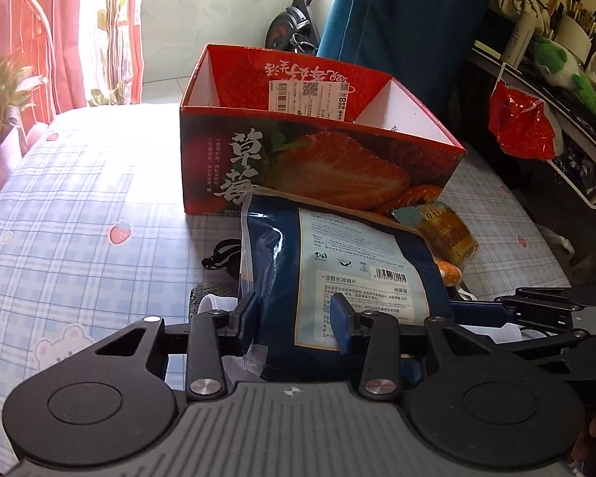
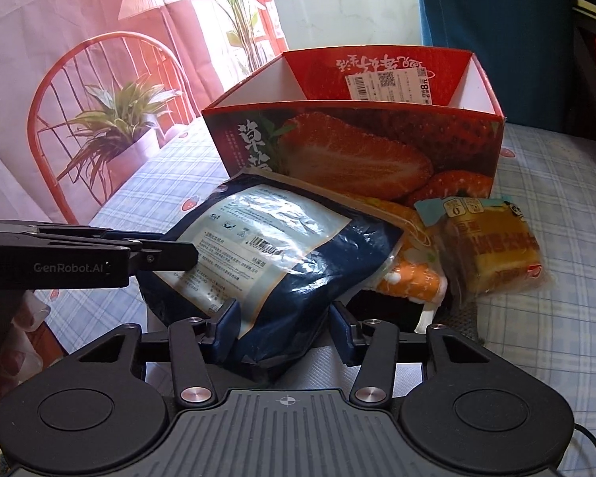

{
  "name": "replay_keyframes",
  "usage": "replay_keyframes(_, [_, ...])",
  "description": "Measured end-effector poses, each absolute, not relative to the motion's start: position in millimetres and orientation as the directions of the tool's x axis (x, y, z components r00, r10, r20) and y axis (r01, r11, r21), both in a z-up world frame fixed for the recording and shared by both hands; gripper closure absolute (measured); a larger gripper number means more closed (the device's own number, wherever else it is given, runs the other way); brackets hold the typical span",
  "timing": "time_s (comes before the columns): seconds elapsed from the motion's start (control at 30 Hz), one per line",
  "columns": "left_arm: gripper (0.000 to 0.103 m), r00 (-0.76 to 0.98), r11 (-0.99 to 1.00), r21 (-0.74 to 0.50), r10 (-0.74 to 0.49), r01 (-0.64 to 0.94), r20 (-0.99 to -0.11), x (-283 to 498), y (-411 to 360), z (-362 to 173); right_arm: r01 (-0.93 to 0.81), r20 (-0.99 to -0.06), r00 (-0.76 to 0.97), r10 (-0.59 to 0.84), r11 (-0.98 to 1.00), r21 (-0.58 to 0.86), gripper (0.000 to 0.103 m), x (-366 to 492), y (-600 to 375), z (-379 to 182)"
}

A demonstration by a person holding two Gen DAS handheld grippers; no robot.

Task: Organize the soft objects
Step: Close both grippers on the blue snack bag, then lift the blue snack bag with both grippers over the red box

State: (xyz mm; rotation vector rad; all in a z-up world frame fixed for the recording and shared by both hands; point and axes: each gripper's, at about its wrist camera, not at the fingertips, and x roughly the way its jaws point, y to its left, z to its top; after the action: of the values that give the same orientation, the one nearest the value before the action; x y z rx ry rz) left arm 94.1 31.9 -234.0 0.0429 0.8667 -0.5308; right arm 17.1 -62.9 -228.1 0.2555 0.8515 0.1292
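A dark blue pack of cotton pads (image 1: 337, 262) with a pale label lies tilted in front of the red strawberry box (image 1: 298, 151), which is open-topped with white inner walls. My left gripper (image 1: 294, 322) has its jaws on both sides of the pack's near edge. My right gripper (image 2: 282, 326) also has its jaws on both sides of the pack (image 2: 282, 246), at its lower corner. A yellow wrapped cake (image 2: 488, 246) and an orange-and-white soft item (image 2: 413, 278) lie right of the pack, by the box (image 2: 357, 151).
The blue checked cloth (image 1: 79, 218) with strawberry prints covers the surface. A black item (image 1: 222, 254) lies left of the pack. A cluttered shelf with a red bag (image 1: 524, 123) stands at the right. A backdrop with a printed chair (image 2: 99, 127) hangs at the left.
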Motion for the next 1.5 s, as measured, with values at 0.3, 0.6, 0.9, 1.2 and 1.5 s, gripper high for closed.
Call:
replay_keyframes(0.3, [0.049,0.521,0.871,-0.208,-0.441,0.445,-0.731,115,32,-244,-0.017,-0.723,0.655,0.221,0.96,0.278,0.057,31,-69,-236])
replay_keyframes(0.6, [0.046,0.471,0.846,-0.309,-0.506,0.434,-0.723,126,30,-254,-0.01,-0.723,0.657,0.213,0.962,0.275,0.057,37,-79,-239])
replay_keyframes(0.9, [0.054,0.483,0.85,-0.346,-0.514,0.396,-0.709,121,32,-256,0.0,-0.718,0.659,0.225,0.954,0.3,0.062,41,-86,-240])
replay_keyframes(1.2, [0.053,0.482,0.856,-0.314,-0.497,0.412,-0.722,119,25,-258,0.04,-0.711,0.659,0.244,0.933,0.357,0.058,40,-94,-246])
replay_keyframes(1.5, [0.052,0.491,0.839,-0.26,-0.501,0.479,-0.713,120,21,-257,0.019,-0.706,0.658,0.26,0.932,0.362,0.061,40,-90,-245])
